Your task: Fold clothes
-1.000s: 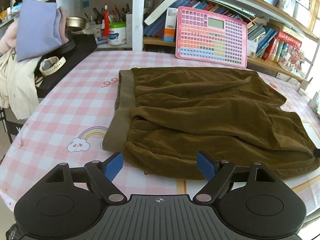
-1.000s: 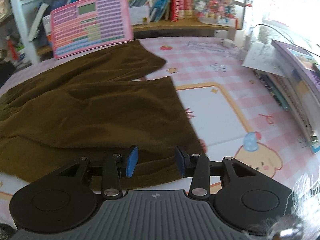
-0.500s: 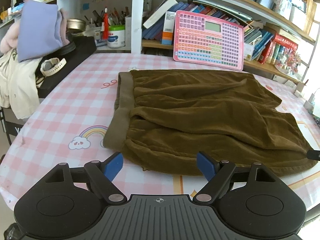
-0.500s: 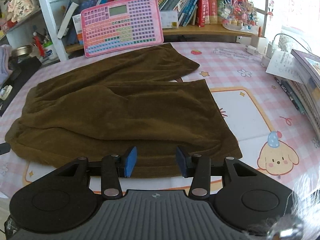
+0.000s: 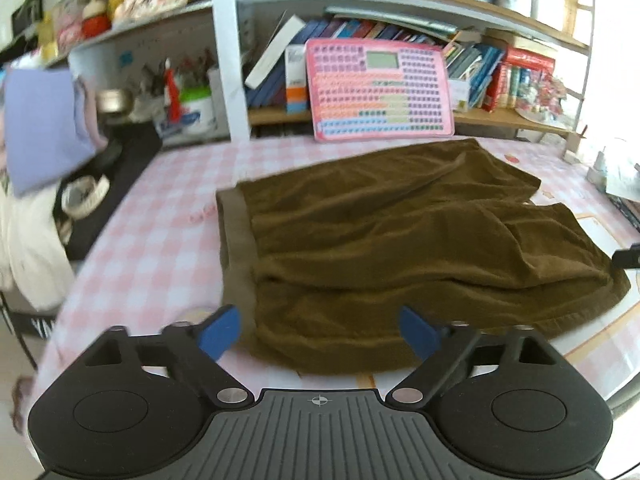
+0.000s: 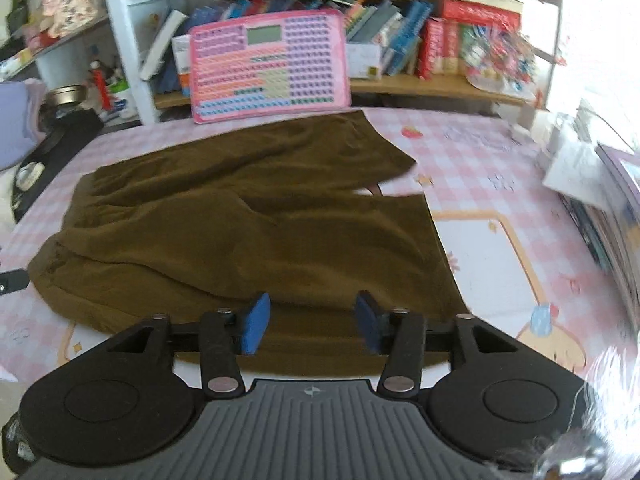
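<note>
Left gripper (image 5: 318, 330) spread wide, blue fingers (image 5: 219, 331) clear of cloth, nothing held, hovering over the near edge of the brown shorts (image 5: 400, 248). Right gripper (image 6: 311, 323) parted about halfway, empty too, poised above the hem at the near edge, pads (image 6: 254, 324) not touching fabric as far as can be told. Shorts spread flat and rumpled on the pink checked tablecloth (image 5: 160, 236), waistband (image 5: 236, 248) toward the left side, two legs running right, far leg (image 6: 340, 148) angled toward the shelf. Beyond the shorts, pink toy keyboard (image 5: 380, 90) leaning upright against the bookshelf (image 5: 500, 68). Off the left edge, folded lilac cloth (image 5: 40, 132) and a watch (image 5: 82, 196) on a black surface. At far right, stacked books (image 6: 612, 216) on the table's edge.
</note>
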Tool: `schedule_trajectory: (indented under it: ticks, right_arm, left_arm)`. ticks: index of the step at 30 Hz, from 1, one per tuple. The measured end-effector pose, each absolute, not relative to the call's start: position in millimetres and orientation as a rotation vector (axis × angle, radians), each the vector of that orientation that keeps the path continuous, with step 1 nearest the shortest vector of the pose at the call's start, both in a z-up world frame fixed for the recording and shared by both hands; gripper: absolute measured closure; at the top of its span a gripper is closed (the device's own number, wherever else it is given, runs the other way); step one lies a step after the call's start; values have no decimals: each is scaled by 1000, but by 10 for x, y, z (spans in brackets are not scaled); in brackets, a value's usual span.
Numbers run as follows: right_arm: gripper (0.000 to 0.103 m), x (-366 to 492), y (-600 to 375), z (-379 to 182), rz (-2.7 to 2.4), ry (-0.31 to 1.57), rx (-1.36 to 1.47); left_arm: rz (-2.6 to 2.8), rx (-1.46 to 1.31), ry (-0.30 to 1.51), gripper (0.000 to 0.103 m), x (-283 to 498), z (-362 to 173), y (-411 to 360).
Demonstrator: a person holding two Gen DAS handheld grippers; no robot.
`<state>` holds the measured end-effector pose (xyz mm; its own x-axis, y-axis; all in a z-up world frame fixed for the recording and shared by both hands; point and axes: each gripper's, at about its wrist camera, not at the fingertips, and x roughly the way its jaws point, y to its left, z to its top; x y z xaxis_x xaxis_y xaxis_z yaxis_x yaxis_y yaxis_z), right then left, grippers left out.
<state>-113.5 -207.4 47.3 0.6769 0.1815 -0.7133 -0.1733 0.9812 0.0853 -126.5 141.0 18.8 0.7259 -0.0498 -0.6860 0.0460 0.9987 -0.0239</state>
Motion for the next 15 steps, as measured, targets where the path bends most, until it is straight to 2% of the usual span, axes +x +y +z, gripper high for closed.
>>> schedule_trajectory:
  ticks: [9,12,15]
  right_arm:
    - [43,-1243,-2018,379,123,856,18]
    - [22,-1305,-1990,338,63,844,0]
    - [18,-1314,-2042,359,17,836,-16]
  left_arm:
    - [-94,29,804,8,-1273,124,1359]
    - [-107,31,817,5,-1231,73,1298]
    - [-120,53,832,4,-1166,59,1241]
